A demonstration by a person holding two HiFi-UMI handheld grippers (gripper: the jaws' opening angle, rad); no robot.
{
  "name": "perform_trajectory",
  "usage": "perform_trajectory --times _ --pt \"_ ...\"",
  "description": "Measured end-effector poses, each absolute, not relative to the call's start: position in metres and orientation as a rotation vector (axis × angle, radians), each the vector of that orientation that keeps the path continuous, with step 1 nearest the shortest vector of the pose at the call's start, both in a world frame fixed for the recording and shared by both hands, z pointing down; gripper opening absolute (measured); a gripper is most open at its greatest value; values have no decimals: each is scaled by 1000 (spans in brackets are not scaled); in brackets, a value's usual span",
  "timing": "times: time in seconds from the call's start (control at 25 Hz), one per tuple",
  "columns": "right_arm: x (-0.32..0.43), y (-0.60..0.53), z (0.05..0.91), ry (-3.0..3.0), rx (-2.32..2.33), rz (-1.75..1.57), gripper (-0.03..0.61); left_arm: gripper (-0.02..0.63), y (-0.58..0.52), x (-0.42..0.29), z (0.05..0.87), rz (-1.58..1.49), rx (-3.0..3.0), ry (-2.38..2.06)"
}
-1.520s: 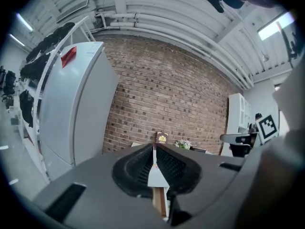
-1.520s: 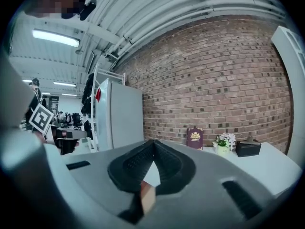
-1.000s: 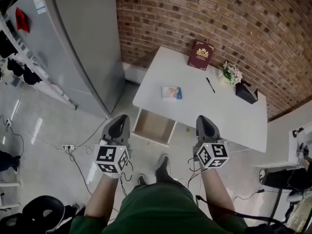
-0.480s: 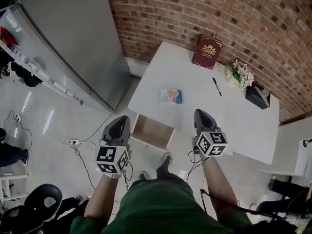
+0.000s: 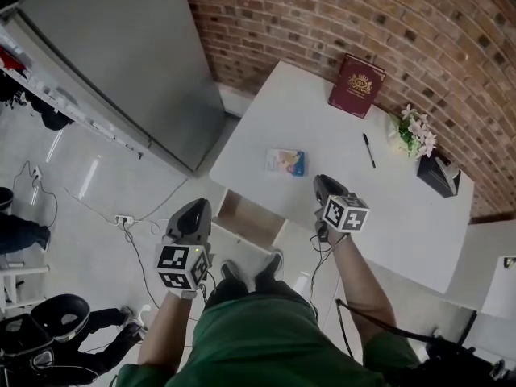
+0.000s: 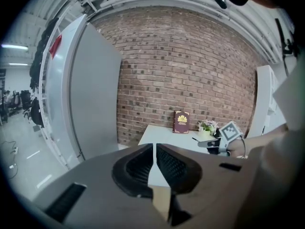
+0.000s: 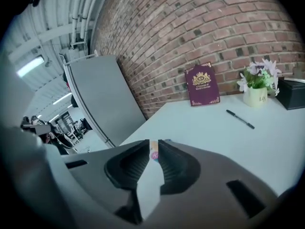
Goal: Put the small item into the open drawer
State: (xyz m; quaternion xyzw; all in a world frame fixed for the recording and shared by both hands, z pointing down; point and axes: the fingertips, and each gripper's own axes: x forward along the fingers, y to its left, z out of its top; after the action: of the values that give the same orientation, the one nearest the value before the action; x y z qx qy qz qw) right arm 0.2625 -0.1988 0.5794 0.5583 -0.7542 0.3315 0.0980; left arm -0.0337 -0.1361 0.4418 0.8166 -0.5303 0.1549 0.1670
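The small item [image 5: 286, 162], a flat blue and white packet, lies on the white table [image 5: 387, 208] near its left front part. Below the table's front edge the open drawer [image 5: 251, 216] shows a bare wooden bottom. My right gripper [image 5: 322, 180] hangs over the table's front edge, to the right of the packet and apart from it. Its jaws have just been opening and hold nothing; the packet [image 7: 154, 154] shows through their gap beyond my right gripper [image 7: 155, 144]. My left gripper [image 5: 196, 204] hovers over the floor left of the drawer. In its own view my left gripper [image 6: 155, 147] is shut and empty.
At the table's far side are a dark red book [image 5: 356, 85], a black pen [image 5: 368, 150], a small pot of flowers [image 5: 415, 131] and a black box [image 5: 439, 176]. A tall grey cabinet [image 5: 121, 55] stands left of the table. Cables [image 5: 129, 224] lie on the floor.
My right gripper has moved forward from in front of the table to over its front edge, nearer the packet. My left gripper has shifted slightly forward beside the drawer.
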Motion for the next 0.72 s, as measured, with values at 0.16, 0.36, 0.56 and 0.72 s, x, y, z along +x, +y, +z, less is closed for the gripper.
perform_trajectory --times 0.16,0.36,0.56,0.72 --pt "257 -222 618 -2179 1574 1069 81 18 -136 -44 456 469 2276 -1515" --pt "251 -247 655 -2126 1483 1149 100 18 -137 -68 468 476 2206 -1552" --pt "246 -267 689 -2041 1430 1286 107 18 -133 -100 478 467 2117 -1615" --pt "244 -282 704 -1991 1436 1327 142 18 -127 -125 483 463 2051 -1667"
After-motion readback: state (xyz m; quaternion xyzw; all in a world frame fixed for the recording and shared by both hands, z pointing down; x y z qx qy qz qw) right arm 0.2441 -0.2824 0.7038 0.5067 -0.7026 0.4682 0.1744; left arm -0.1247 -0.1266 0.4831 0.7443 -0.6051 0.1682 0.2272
